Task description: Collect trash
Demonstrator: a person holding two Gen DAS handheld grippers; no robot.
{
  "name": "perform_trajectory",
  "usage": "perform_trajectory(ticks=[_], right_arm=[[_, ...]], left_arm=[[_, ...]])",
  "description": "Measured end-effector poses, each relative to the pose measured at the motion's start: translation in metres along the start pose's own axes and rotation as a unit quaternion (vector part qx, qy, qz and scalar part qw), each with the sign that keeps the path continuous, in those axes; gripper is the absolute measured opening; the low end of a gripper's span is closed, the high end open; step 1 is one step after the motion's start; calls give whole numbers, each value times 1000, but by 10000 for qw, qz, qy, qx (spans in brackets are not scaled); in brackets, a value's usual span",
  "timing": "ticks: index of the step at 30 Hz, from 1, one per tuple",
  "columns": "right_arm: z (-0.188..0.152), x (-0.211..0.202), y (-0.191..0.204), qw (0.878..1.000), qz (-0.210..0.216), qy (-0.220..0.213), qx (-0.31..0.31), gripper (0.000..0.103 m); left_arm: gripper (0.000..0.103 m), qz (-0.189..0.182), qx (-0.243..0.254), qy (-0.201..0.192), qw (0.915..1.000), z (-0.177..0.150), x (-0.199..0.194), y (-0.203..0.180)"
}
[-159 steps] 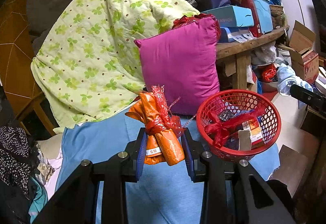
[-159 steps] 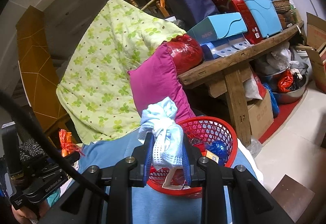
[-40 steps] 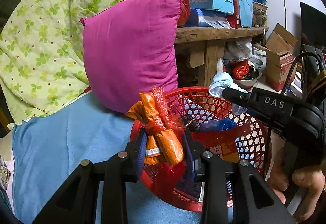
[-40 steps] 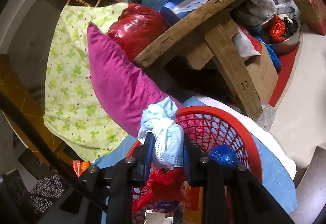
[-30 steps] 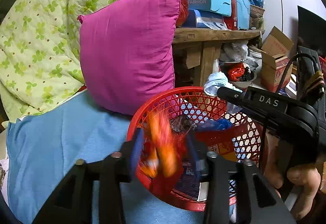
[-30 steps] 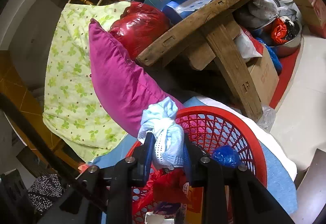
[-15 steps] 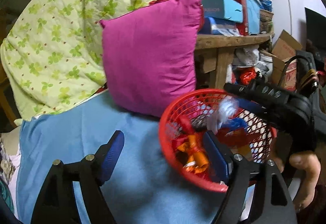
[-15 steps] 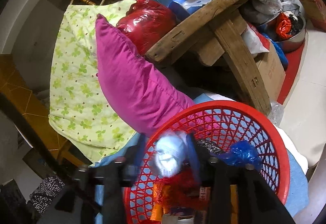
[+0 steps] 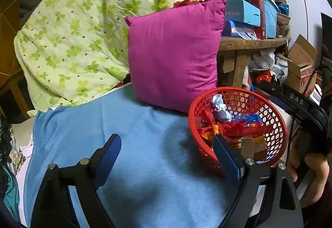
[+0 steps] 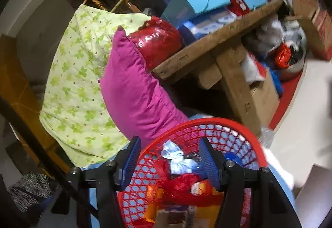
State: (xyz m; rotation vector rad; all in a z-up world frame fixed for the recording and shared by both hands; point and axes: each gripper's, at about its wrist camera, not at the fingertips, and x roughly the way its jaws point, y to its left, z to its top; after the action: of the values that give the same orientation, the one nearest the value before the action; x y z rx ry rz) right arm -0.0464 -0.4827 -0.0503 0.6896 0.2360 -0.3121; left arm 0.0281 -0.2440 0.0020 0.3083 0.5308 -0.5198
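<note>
A red mesh basket (image 9: 238,88) (image 10: 207,121) stands on a blue sheet (image 9: 134,145) at the right. In it lie a light-blue wad (image 9: 221,109) (image 10: 178,158), an orange and red wrapper (image 9: 213,130) (image 10: 153,194) and other scraps. My left gripper (image 9: 166,140) hovers over the sheet to the left of the basket; its jaws are opening and hold nothing. My right gripper (image 10: 169,143) hangs open over the basket, the light-blue wad lying loose below its pads. In the left wrist view the right gripper's body (image 9: 300,103) and the hand (image 9: 311,176) holding it show beyond the basket.
A magenta pillow (image 9: 174,57) leans behind the basket against a green flowered quilt (image 9: 83,31). A wooden bench (image 9: 249,43) stacked with boxes stands at the right, with bags, a bowl and cardboard boxes (image 9: 300,66) on the floor beyond. Clothes lie at the left edge.
Both grippers opened: the orange wrapper and the light-blue wad dropped into the basket. My left gripper drew back left, off the basket; the right one rose slightly.
</note>
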Motion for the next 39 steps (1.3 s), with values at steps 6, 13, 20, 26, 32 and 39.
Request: perform_trajectory(ticks=[6,13,20,26,32,39], right_arm=[[-12,-41,15,9984,-370,-46,-427,62],[-14,-100,46,9912,-756,228,-1065,69],[-3,-151,74,9861,-917,354,-1336,71],[-8,-181,89,9838,-916,483,-1463,71],[-10,-205,105,9828,-871,474,-1558,71],[-12,-227,110,9830,-803,533,-1561,71]], left_arm=[[90,92,-17,-61,9999,-1,-22,8],[91,113,-148,-218,9996,0,-56,13],[91,163,-162,-424,9988,1,-91,15],[91,215,-125,-569,9981,1,-120,12],[92,269,-47,-665,9974,-3,-148,9],[100,378,108,-754,9964,-8,-174,2]])
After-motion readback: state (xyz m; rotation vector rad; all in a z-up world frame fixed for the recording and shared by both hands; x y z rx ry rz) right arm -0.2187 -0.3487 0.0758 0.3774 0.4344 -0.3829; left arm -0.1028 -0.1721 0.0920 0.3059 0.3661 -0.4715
